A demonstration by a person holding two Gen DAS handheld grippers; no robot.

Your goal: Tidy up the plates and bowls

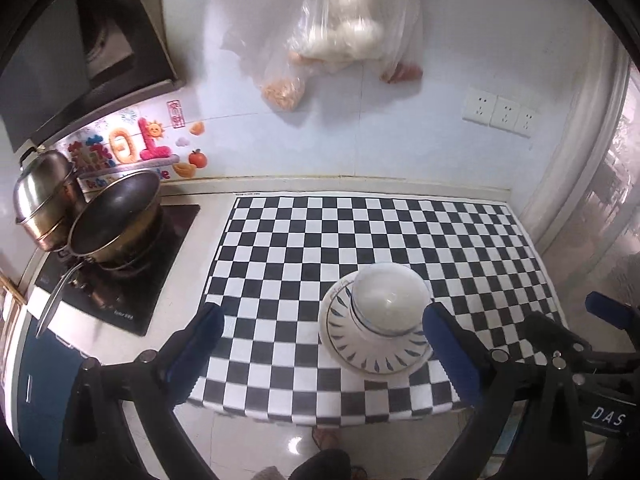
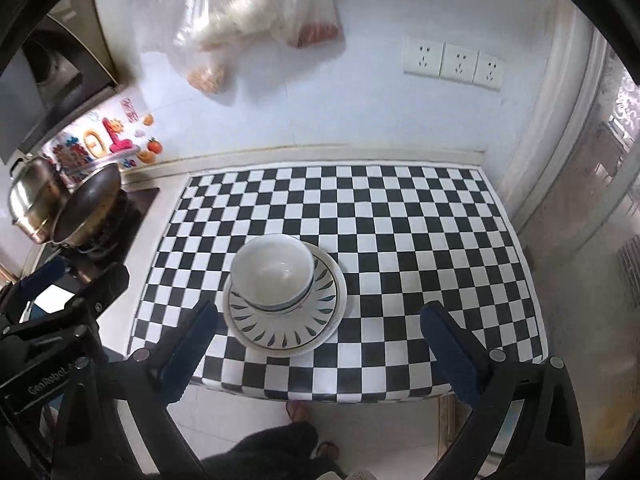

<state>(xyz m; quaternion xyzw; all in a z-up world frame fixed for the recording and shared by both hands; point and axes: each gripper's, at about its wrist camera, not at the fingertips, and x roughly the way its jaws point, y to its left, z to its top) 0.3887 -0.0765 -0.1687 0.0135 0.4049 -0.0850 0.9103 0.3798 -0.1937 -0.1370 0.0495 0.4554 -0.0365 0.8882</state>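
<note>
A white ceramic bowl (image 2: 276, 270) sits on a round white plate with blue leaf marks (image 2: 285, 312) near the front edge of the checkered mat (image 2: 400, 240). Both look stiff, glazed, slippery and breakable, best gripped at the rim. The left gripper (image 1: 324, 344) and right gripper (image 2: 320, 340) gape wide, empty. "DAS" shows on the right gripper's body.

Each gripper (image 1: 320, 344) (image 2: 320, 344) is black plastic with blue padded fingers (image 2: 448, 344), silver screws and white lettering.

Left gripper (image 1: 322, 344) hovering with jaws spread wide and empty, right gripper (image 2: 320, 344) alongside, angled downward, equally wide, gripping nothing
</note>
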